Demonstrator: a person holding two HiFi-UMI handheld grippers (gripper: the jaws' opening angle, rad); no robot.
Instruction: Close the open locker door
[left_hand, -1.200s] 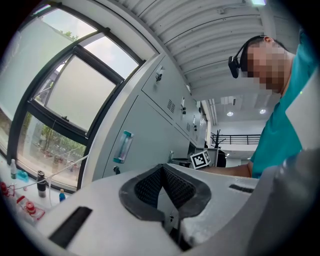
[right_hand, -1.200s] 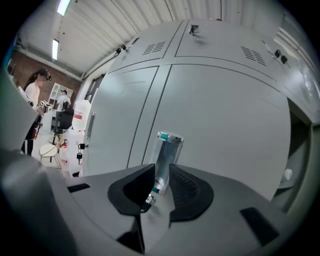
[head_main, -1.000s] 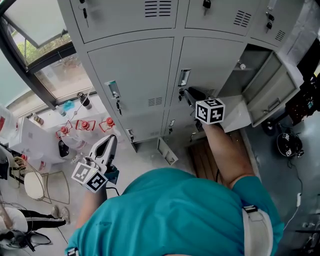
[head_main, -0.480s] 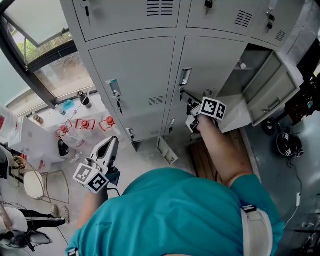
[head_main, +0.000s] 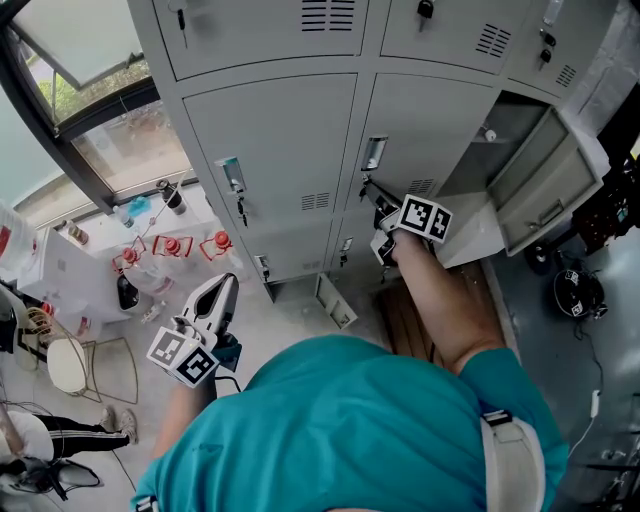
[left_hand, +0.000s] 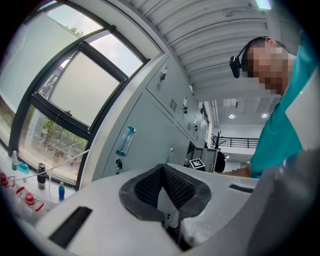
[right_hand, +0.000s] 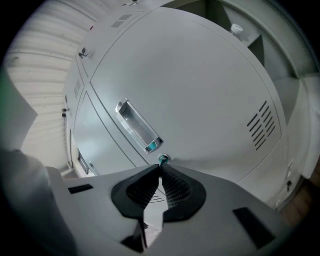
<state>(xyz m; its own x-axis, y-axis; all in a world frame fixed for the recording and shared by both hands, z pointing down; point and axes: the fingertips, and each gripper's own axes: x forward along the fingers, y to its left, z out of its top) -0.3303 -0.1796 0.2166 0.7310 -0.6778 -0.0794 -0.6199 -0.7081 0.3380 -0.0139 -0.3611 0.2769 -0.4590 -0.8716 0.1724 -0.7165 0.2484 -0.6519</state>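
Observation:
The open locker door (head_main: 545, 185) swings out at the right and bares its compartment (head_main: 490, 140), which also shows as an open compartment (right_hand: 250, 35) in the right gripper view. My right gripper (head_main: 372, 192) is at the neighbouring closed locker door (right_hand: 200, 85), just below its recessed handle (right_hand: 137, 127). Its jaws have just been closing, and the tips of the right gripper (right_hand: 160, 167) now pinch the small teal key (right_hand: 162, 160) in the lock. My left gripper (head_main: 222, 285) hangs low at the left, away from the lockers. The left gripper (left_hand: 162, 168) is shut and holds nothing.
Grey lockers (head_main: 270, 150) fill the wall ahead, with a window (head_main: 90, 60) to their left. Bottles (head_main: 170, 245) stand on the sill and a chair (head_main: 65, 365) sits below. A small flap (head_main: 335, 302) hangs open near the floor. Black gear (head_main: 578, 290) lies at the right.
The right gripper has rolled and sunk a little at the lock, and its jaws have closed on the key. The left gripper has stayed where it was.

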